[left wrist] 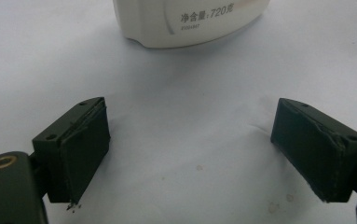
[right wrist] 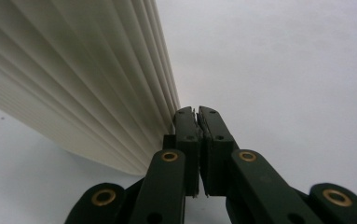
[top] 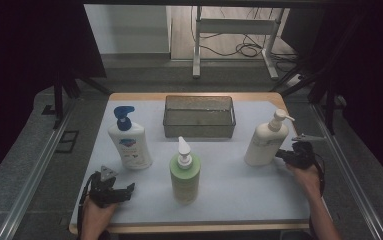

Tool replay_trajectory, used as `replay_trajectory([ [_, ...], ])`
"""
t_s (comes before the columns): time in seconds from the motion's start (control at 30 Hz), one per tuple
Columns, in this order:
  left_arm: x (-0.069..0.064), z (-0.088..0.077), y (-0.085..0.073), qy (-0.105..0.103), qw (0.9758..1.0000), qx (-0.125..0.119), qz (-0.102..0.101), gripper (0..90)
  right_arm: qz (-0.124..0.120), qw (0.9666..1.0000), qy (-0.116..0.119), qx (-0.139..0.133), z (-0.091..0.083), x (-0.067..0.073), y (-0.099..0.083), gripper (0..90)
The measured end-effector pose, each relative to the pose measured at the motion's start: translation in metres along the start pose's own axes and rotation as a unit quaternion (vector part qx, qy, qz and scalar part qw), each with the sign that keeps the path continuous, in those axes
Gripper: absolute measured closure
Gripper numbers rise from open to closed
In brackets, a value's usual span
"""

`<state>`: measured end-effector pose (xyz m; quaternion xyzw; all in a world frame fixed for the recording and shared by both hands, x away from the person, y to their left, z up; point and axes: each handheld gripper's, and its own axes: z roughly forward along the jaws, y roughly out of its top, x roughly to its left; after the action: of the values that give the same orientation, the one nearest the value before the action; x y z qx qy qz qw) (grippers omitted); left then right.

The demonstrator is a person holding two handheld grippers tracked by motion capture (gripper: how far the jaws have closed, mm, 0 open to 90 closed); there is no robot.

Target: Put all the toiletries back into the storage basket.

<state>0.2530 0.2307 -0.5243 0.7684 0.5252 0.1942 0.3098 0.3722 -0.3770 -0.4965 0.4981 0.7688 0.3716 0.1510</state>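
Three pump bottles stand on the white table [top: 229,185]: a white one with a blue pump [top: 128,140] at left, a green one [top: 185,172] in the middle, a cream ribbed one [top: 266,140] at right. My right gripper [top: 280,155] is shut with nothing between its pads, its tips [right wrist: 198,112] right against the cream bottle's ribbed side [right wrist: 73,79]. My left gripper [top: 129,189] rests near the front left edge, open and empty, pads [left wrist: 85,140] wide apart. The base of the blue-pump bottle [left wrist: 190,21] stands just beyond it.
A clear rectangular bin [top: 199,116] sits at the back middle of the table. Metal rails [top: 34,170] run along both sides. A desk frame with cables [top: 234,35] stands on the floor beyond.
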Motion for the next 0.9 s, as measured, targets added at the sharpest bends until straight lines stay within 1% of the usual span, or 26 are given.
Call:
replay_trajectory([
  [0.03,0.0,0.0,0.0,0.0,1.0,0.0,0.0,11.6,-0.005,1.0,0.001,-0.001,0.0,0.001,0.0,87.1],
  [0.1,0.0,0.0,0.0,0.0,1.0,0.001,0.002,11.6,-0.005,1.0,0.003,0.0,0.0,0.003,-0.001,87.1],
  [0.23,0.0,0.0,0.0,0.0,1.0,0.0,0.0,11.6,-0.013,0.9999,0.009,-0.002,-0.003,0.008,-0.002,87.0],
  [0.43,0.0,0.0,0.0,0.0,1.0,0.0,0.0,11.6,-0.014,0.9998,0.015,-0.001,-0.006,0.015,-0.003,87.0],
  [0.63,0.0,0.0,0.0,0.0,1.0,0.0,0.0,11.6,-0.021,0.9995,0.024,-0.001,-0.007,0.021,-0.006,87.0],
  [0.73,0.0,0.0,0.0,0.0,1.0,0.0,0.0,11.6,-0.023,0.9993,0.031,0.0,-0.009,0.027,-0.008,86.9],
  [0.9,0.0,0.0,0.0,0.0,1.0,0.002,0.002,11.6,-0.027,0.9989,0.037,0.002,-0.01,0.033,-0.01,87.1],
])
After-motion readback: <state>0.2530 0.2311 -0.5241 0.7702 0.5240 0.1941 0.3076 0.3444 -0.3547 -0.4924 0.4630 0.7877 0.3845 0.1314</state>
